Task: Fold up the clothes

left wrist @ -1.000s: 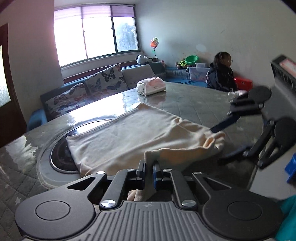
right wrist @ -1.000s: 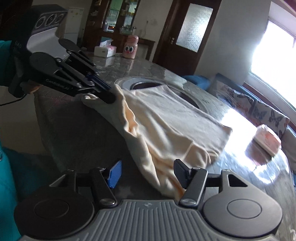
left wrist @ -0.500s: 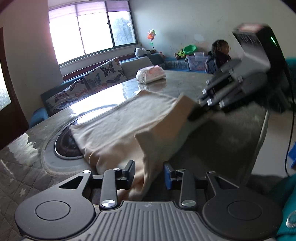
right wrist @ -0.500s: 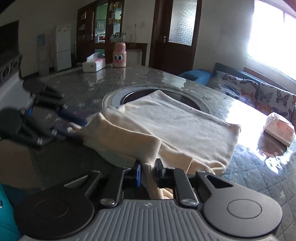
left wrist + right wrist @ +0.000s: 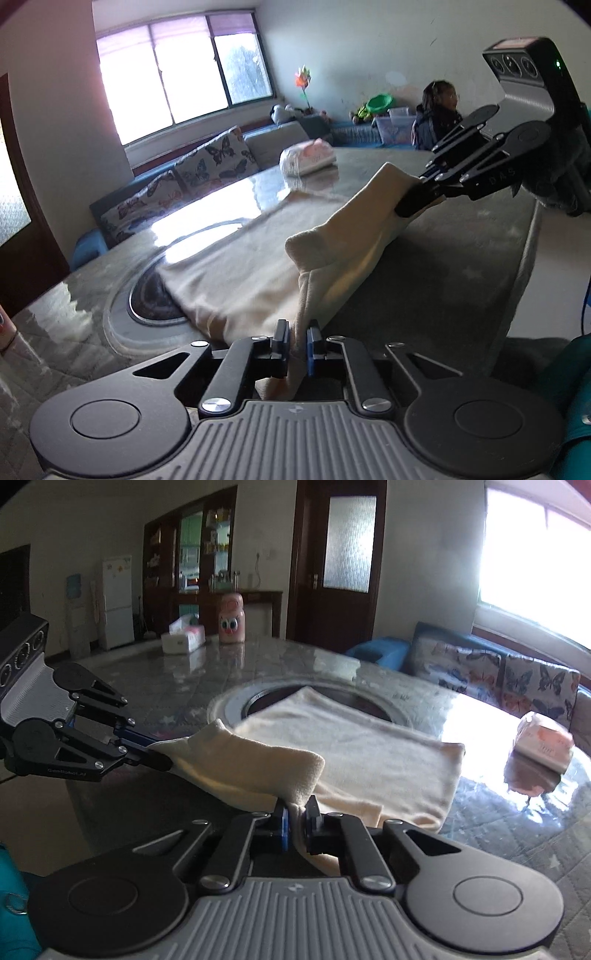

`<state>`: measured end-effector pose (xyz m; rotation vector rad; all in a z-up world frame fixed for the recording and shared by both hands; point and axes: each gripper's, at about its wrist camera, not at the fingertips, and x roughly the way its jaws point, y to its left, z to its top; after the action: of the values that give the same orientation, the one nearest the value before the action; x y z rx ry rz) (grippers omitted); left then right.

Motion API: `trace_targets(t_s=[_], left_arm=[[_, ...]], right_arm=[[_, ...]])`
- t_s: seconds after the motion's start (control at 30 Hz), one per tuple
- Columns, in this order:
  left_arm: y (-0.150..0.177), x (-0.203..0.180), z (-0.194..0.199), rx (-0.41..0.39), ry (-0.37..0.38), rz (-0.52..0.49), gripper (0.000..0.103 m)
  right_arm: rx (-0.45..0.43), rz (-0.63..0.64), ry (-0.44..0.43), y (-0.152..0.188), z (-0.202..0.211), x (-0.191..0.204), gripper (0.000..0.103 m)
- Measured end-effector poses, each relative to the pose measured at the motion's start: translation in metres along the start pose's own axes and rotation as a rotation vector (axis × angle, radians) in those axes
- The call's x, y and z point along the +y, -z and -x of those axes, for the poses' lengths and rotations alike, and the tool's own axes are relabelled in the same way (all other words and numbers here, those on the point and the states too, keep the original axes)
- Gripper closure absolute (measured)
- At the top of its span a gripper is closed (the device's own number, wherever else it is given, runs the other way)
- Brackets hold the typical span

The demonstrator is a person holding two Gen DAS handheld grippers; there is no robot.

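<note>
The left gripper (image 5: 296, 345) has its jaws clamped on a near corner of the cream-coloured soft knit garment (image 5: 236, 273), the cloth rising from between the black pad and the blue pad. The right gripper (image 5: 297, 821) grips the other near corner the same way, its jaws closed on a fold of the fabric. Between the two sets of jaws the near edge of the garment is lifted off the grey marble-patterned table (image 5: 443, 280) and hangs as a raised band, while the rest lies flat ahead of the jaws, its far part reaching over the round dark recessed ring (image 5: 258, 701) in the tabletop.

From the left wrist view the right gripper (image 5: 417, 201) shows up ahead and to the right of the left jaws, holding its corner well above the table. From the right wrist view the left gripper (image 5: 159, 758) sits ahead and to the left of the right jaws.

Far beyond the right jaws stand a white tissue box (image 5: 183, 638) and a pink bottle with cartoon eyes (image 5: 231, 619). To their right lies a white and pink pack, possibly wipes (image 5: 543, 740), too blurred to read
</note>
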<state>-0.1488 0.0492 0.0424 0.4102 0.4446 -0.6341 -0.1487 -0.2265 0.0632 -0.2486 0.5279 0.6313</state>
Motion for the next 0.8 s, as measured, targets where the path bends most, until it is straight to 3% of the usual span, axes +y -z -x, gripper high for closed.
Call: trace_targets(t_s=[0.17, 0.4, 0.57, 0.8], left_arm=[[-0.007, -0.014, 0.040, -0.020, 0.047, -0.003, 0.093], [-0.015, -0.031, 0.087, -0.052, 0.088, 0.004, 0.093], [-0.025, -0.012, 0.063, -0.054, 0.074, 0.040, 0.093], [-0.044, 0.034, -0.002, -0.028, 0.023, 0.046, 0.093]], right_arm=[[-0.018, 0.027, -0.025, -0.002, 0.040, 0.012, 0.096], [0.024, 0.014, -0.084, -0.006, 0.090, 0.033, 0.096], [0.014, -0.007, -0.078, -0.020, 0.077, 0.019, 0.096], [0.029, 0.005, -0.042, -0.053, 0.022, -0.024, 0.096]])
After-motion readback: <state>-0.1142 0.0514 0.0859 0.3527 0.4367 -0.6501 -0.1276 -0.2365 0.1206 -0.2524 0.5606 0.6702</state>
